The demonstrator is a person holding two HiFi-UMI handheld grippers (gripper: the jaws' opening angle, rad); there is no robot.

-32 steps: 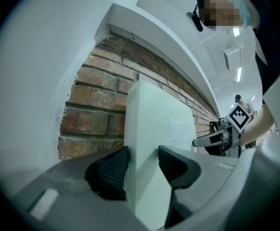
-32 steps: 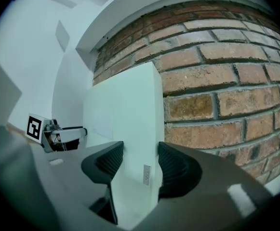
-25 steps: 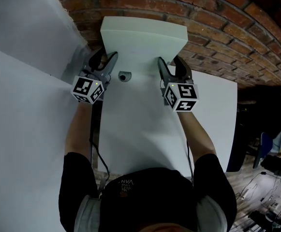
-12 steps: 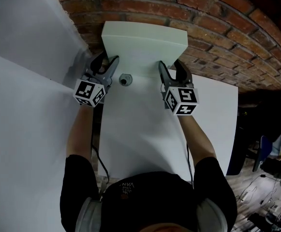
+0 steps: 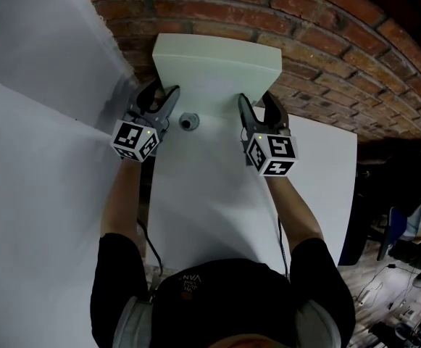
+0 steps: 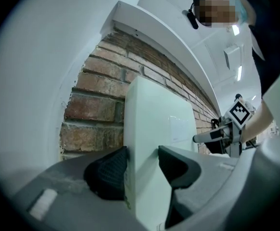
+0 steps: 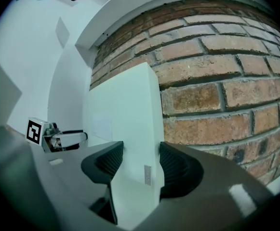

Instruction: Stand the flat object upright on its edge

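Head view: thick, pale-green slab point(image 5: 217, 64), upright

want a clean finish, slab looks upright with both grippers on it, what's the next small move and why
Likely ease the left gripper open slightly while the right gripper holds. The slab looks vertical on the table, clamped at both side edges by the wall, so freeing one side tests whether it stands alone.

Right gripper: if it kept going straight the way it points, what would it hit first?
The slab itself. The right gripper is clamped on its edge, so pushing on would only drive the slab deeper between the jaws. The brick wall stands close behind and is probably next, though depth is hard to judge.
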